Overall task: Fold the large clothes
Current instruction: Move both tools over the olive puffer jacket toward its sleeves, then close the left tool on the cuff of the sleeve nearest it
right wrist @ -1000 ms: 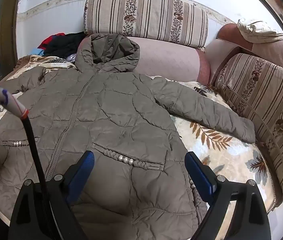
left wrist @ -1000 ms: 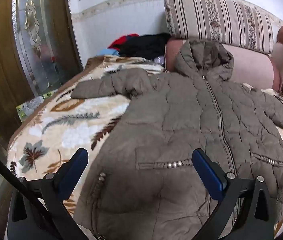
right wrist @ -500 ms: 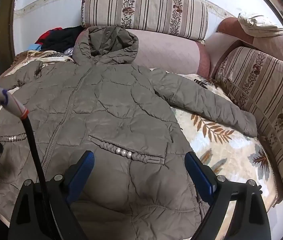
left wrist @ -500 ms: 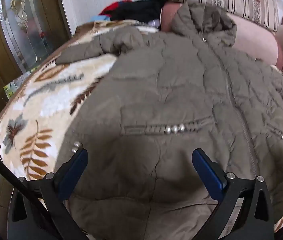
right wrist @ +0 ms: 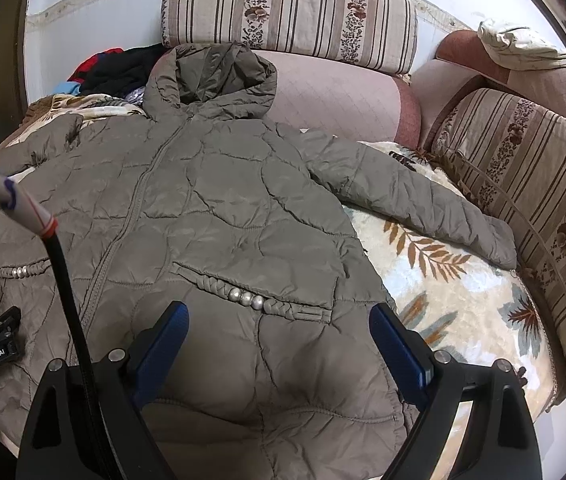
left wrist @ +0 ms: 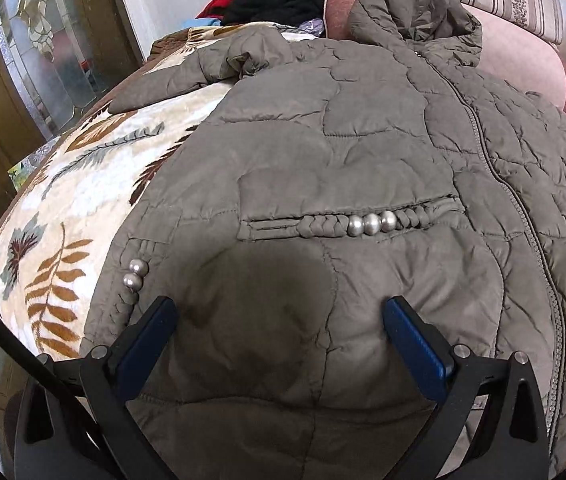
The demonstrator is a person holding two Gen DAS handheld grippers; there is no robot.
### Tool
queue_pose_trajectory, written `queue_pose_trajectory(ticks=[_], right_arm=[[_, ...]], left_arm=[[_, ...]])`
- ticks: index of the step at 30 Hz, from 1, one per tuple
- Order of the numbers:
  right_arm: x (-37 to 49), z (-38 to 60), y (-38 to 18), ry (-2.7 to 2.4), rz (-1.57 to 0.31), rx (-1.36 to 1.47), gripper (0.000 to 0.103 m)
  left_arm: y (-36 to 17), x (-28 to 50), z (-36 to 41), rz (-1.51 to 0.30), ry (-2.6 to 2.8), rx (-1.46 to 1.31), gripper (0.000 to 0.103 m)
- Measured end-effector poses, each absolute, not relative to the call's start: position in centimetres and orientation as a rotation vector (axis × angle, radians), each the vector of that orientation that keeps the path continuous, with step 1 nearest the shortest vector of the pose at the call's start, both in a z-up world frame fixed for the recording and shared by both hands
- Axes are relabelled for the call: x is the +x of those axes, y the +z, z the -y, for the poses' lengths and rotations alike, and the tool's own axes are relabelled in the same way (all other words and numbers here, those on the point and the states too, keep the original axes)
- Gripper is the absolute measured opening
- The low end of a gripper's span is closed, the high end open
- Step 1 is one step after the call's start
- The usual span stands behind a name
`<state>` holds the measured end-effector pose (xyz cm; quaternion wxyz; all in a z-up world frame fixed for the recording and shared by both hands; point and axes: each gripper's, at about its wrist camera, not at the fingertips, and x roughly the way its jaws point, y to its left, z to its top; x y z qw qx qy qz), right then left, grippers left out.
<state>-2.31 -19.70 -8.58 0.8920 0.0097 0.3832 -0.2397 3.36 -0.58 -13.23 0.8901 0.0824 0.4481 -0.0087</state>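
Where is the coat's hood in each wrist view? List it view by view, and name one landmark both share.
Left wrist: the hood is at top, right of centre, against the pink cushion.
Right wrist: the hood is upper centre-left, below the striped bolster.
Shared landmark: the coat's front zipper, running down from the hood.

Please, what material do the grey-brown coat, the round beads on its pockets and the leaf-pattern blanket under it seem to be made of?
The hooded coat looks like thin padded synthetic fabric, perhaps nylon: faint sheen, puffy stitched panels, fine wrinkles. The pocket beads look like pearly plastic or metal; smooth and silvery, which one I cannot tell. The leaf-pattern blanket seems a soft plush fleece, with a fuzzy, slightly shiny pile.
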Motion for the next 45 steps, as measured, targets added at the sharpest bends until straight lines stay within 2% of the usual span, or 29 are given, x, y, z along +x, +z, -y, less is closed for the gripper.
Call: queue_pose_trajectory(ticks=[9, 18, 30, 42, 45], right_arm=[[-2.5, 19.8, -8.6, -0.504, -0.797, 0.029, 0.094], [-2.6, 19.9, -8.2, -0.506, -0.790, 0.026, 0.094], [-1.7, 19.8, -6.0, -0.520, -0.755, -0.007, 0.094], [3.2, 19.4, 0.3, -0.422, -0.689, -0.003, 0.094], [5.7, 19.8, 1.4, -0.385, -0.710, 0.031, 0.090]], left_arm=[[-13.3, 3.0, 0.4, -0.906, -0.019, 0.162, 0.103], [-12.4, 2.6, 1.4, -0.869, -0.036, 0.268, 0.103], [-5.1, 3.2, -1.5, -0.726, 0.006, 0.186, 0.103], [0.4, 11.8, -10.0, -0.723, 0.077, 0.081, 0.103], [2.0, 15.9, -13.4, -0.728, 0.106, 0.034, 0.103]])
